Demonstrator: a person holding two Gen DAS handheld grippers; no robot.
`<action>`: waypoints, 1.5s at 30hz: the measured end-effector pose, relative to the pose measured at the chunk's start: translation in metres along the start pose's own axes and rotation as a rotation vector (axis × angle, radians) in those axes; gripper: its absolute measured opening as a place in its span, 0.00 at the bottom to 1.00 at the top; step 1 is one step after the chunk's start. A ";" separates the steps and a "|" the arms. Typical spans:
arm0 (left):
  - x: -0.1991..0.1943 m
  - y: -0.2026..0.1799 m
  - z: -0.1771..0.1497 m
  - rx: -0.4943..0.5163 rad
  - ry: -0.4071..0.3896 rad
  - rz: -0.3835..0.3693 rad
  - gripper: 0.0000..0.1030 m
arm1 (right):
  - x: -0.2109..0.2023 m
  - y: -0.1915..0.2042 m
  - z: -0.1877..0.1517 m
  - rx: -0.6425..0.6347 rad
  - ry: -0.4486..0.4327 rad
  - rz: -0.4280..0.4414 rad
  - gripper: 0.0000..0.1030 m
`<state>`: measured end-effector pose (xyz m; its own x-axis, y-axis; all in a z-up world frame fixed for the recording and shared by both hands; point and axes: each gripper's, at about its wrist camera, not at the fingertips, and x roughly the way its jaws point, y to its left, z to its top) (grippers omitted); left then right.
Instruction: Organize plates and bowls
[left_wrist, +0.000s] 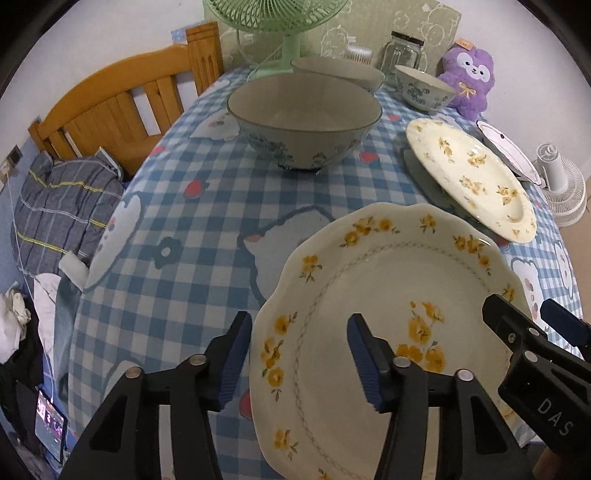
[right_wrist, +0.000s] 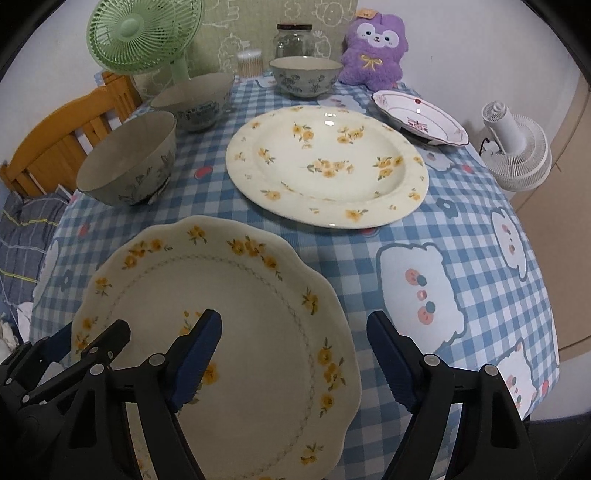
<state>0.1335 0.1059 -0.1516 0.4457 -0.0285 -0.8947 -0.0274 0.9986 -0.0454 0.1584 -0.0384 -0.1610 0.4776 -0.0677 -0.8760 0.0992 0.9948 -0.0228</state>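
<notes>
- Left wrist view: the left gripper (left_wrist: 299, 354) has its jaws spread apart, straddling the left rim of the scalloped plate (left_wrist: 388, 314); 1 finger sits over the plate, the other over the checked tablecloth (left_wrist: 184, 221).
- Right wrist view: the right gripper (right_wrist: 293, 354) is likewise spread wide across the right rim of the same scalloped plate (right_wrist: 236, 317); whether either finger touches the rim is hard to tell.
- Beyond it lies the round floral plate (right_wrist: 327, 166), near but apart, and a red-patterned plate (right_wrist: 421, 116) sits further right at the table edge.
- 3 bowls stand on the far left and back: the nearest bowl (right_wrist: 127, 158), the second bowl (right_wrist: 194, 99), the small bowl (right_wrist: 304, 75).
- At the back stand a green fan (right_wrist: 142, 35), a glass jar (right_wrist: 293, 40) and a purple plush toy (right_wrist: 373, 51).
</notes>
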 end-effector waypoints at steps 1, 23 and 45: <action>0.001 0.000 0.000 0.001 0.006 -0.005 0.48 | 0.002 0.000 0.000 0.001 0.008 -0.002 0.77; 0.012 -0.011 0.003 0.053 0.025 0.004 0.56 | 0.031 -0.009 0.000 0.052 0.110 -0.010 0.65; -0.003 -0.029 0.001 0.011 0.040 0.019 0.55 | 0.011 -0.031 -0.001 0.008 0.121 0.000 0.65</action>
<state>0.1344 0.0776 -0.1473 0.4094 -0.0106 -0.9123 -0.0256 0.9994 -0.0231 0.1596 -0.0701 -0.1705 0.3691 -0.0577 -0.9276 0.1060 0.9942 -0.0196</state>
